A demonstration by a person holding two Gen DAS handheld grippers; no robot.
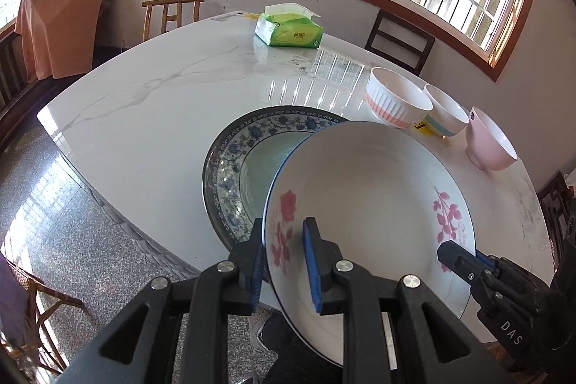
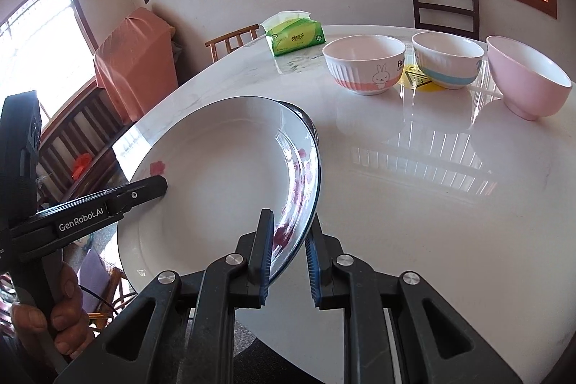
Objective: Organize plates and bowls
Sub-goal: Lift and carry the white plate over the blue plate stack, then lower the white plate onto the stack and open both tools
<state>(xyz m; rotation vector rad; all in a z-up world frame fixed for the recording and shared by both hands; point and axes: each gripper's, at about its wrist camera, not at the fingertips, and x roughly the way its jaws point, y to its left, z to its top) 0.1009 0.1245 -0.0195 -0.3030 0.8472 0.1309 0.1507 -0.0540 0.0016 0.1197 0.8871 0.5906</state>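
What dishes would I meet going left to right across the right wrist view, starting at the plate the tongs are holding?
White floral plate → rabbit bowl with the orange band → bowl with the blue band → pink bowl.

Tilted white rose-printed plate point(image 1: 370, 189) overlaps the blue-patterned plate point(image 1: 237, 150), seemingly lifted; three bowls point(image 2: 363, 63) stand beyond.
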